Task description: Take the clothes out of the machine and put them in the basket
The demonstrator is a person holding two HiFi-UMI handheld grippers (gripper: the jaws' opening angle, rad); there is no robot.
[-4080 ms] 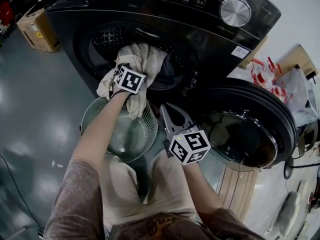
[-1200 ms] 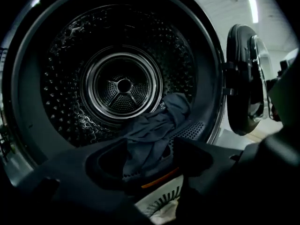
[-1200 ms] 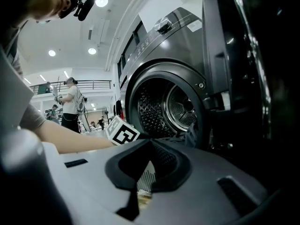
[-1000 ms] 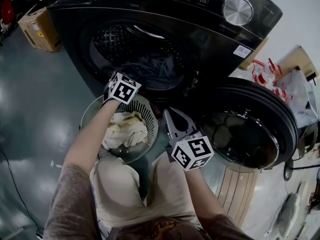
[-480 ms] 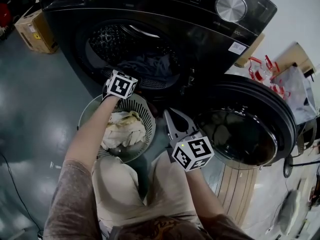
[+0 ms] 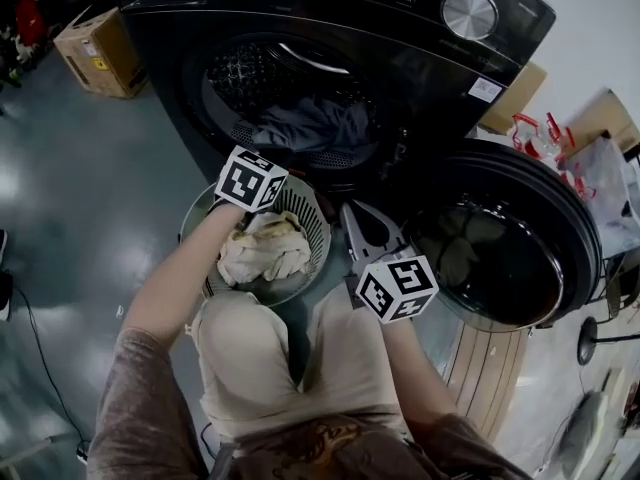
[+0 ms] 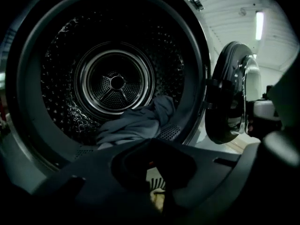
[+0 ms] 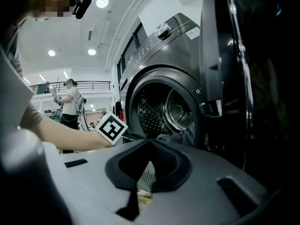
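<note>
Clothes, remaining: one dark blue garment (image 7: 140,123), heaped at the front of the washing machine (image 6: 480,53) drum. It lies straight ahead of the left gripper (image 7: 152,149), beyond its tips. The heap runs crosswise to the jaws, rising to their right.

Left gripper: jaws have just been closing and now meet with nothing between them. It is the nearer tool.

Right gripper (image 6: 352,213): jaws together, empty, held back beside the open door (image 6: 510,248).

Basket (image 6: 318,230): beneath the left gripper, holds cream clothes (image 6: 265,250).

Likely need: jaws must part before reaching in.
</note>
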